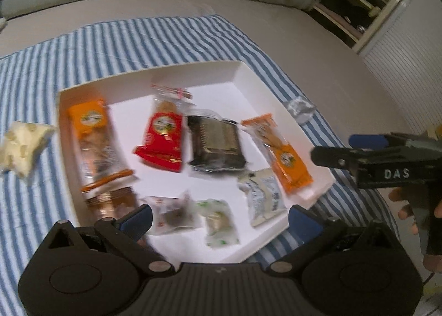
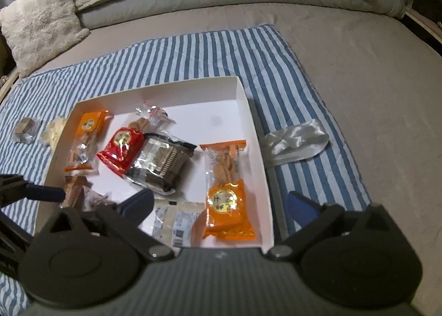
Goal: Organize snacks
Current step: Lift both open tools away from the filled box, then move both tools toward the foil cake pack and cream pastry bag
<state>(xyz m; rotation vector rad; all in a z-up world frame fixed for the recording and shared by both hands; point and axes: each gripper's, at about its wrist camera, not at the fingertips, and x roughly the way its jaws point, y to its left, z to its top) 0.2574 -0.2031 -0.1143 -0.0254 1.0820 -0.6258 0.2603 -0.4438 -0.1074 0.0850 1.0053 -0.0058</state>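
The left gripper (image 1: 219, 219) hung with its jaws fully apart and empty above the near edge of the white box (image 2: 250, 111). The right gripper (image 2: 221, 205) likewise stood wide open, holding nothing, over an orange snack packet (image 2: 228, 197). Red (image 2: 121, 150) and dark (image 2: 163, 164) packets lay inside the box, which rested on a striped cloth (image 2: 179, 53) spread over the bed (image 2: 359, 53).

Dim indoor light, my left view smeared w/ motion blur, right view sharper, glare on box (image 2: 248, 111) floor, fisheye bending the edges.
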